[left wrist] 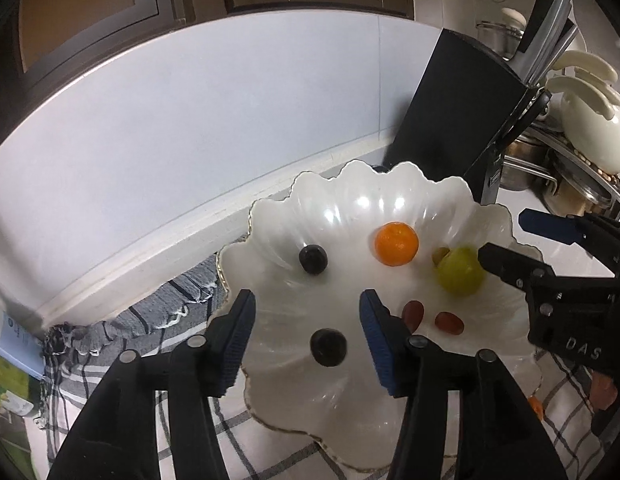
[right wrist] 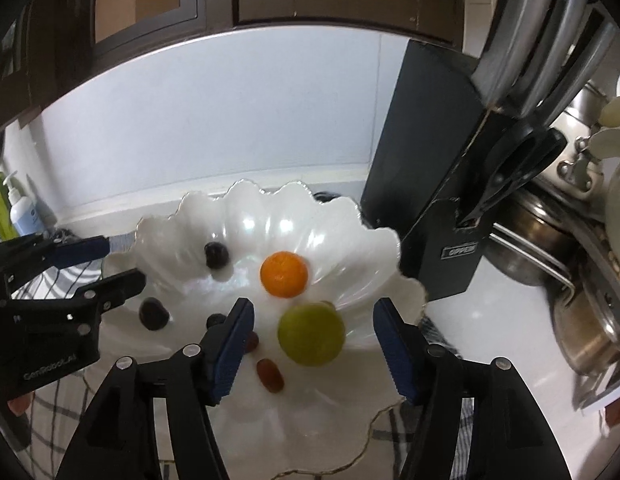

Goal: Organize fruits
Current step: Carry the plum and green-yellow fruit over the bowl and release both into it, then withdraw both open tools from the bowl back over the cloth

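Kitchen counter under dark cabinets, pale wall behind, a checked cloth (left wrist: 182,420) spread on the worktop and a black knife block (left wrist: 462,120) at the back.

From my left wrist camera, the scalloped white bowl (left wrist: 278,216) sits on the cloth and already holds an orange fruit (left wrist: 396,243), a green fruit (left wrist: 460,271), two dark round fruits (left wrist: 313,258) (left wrist: 329,347) and two small reddish ones (left wrist: 413,314) (left wrist: 449,321). My left gripper (left wrist: 308,340) hangs over the bowl, jaws parted and holding nothing; the nearer dark fruit lies loose between them, touched by neither pad.

From my right wrist camera, my right gripper (right wrist: 314,344) is likewise parted and holding nothing, with the green fruit resting in the bowl between the pads, clear of both.

I judge both pieces as just deposited. Most of the sorting looks done. A small orange shape (left wrist: 536,408) shows beside the bowl at the left view's lower right; I cannot tell whether it is fruit waiting.
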